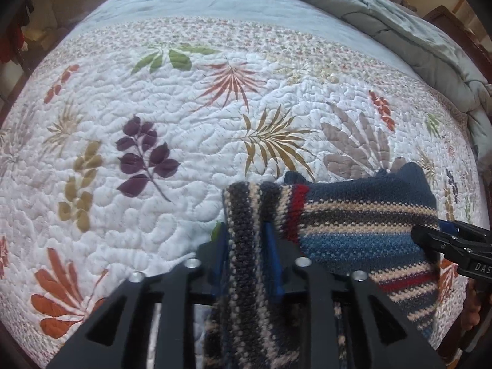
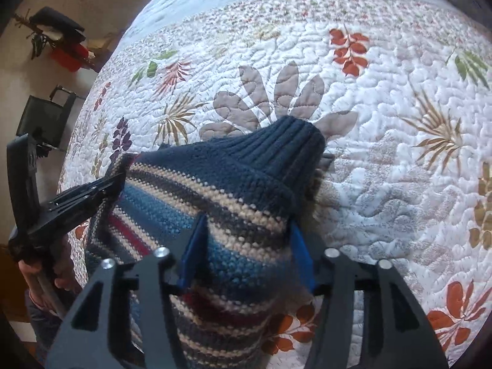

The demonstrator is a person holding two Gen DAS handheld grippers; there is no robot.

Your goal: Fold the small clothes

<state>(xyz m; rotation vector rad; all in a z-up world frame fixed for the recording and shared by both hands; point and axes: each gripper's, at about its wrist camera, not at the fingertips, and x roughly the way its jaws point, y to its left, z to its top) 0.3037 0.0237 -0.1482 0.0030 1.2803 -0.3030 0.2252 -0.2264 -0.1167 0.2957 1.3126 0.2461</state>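
striped knit garment (image 1: 353, 224) (bunched), both grippers clamping

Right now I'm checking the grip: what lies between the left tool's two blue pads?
In the left wrist view, a bunched strip of the striped knit garment fills the gap in the left tool, pinched between its pads.
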